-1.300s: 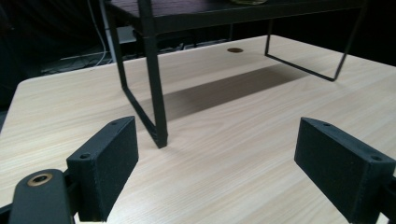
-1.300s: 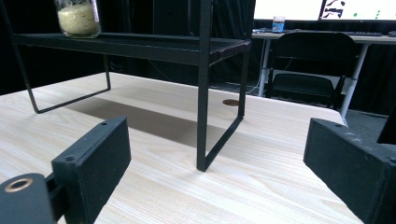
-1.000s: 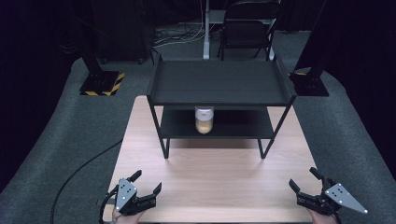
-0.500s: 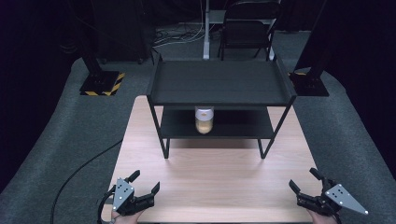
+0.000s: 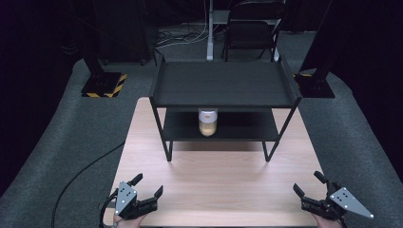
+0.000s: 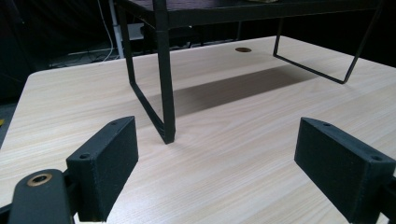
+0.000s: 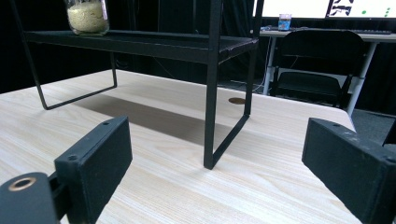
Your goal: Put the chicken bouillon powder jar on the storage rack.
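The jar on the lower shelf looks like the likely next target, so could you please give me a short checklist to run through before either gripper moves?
1. Left gripper open and empty: ok, jaws spread over bare table.
2. Right gripper open and empty: ok.
3. Jar upright on the lower shelf: ok.
4. Path across the table to the rack free of objects: ok.
5. Headroom for a gripper under the top shelf: cannot tell.
6. Jar lid closed tight: cannot tell; a white cap shows from above, its seal does not.
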Available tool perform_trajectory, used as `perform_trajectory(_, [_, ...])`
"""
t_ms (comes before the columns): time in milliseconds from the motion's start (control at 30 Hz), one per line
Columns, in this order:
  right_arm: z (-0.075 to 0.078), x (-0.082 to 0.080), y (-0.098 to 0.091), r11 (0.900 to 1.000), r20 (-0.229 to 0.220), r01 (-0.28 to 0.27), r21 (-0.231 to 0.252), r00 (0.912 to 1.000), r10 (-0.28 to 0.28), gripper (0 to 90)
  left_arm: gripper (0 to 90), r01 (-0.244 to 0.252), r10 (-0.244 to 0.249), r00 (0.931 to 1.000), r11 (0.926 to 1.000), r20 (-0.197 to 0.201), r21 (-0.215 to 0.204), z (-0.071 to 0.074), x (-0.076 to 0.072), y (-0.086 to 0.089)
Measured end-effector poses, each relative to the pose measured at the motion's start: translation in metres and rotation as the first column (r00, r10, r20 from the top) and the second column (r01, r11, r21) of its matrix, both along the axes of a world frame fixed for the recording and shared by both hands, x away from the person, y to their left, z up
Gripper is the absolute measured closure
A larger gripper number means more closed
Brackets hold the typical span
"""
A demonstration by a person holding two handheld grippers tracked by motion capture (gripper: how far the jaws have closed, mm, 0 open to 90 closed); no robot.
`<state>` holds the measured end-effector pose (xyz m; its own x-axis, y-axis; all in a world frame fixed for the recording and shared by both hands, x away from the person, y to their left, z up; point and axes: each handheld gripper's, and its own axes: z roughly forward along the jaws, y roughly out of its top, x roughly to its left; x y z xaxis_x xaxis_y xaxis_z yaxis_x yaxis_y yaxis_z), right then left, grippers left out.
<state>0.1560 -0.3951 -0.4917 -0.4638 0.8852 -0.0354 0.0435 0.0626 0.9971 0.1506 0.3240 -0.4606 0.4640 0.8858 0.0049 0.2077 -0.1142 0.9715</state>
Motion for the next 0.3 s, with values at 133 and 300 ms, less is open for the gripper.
perform_trajectory(133, [-0.0001,0.0,-0.0002,1.0,-0.001,0.001,0.002,1.0,-0.001,7.5,13.3,0.002,-0.002,1.0,1.0,-0.003,0.006,0.0005,0.0007,-0.0002])
perform_trajectory(300, [0.0001,-0.0001,0.0002,1.0,0.001,0.002,-0.006,1.0,-0.002,7.4,13.3,0.003,-0.003,1.0,1.0,-0.005,0.008,0.0006,0.0014,-0.0004])
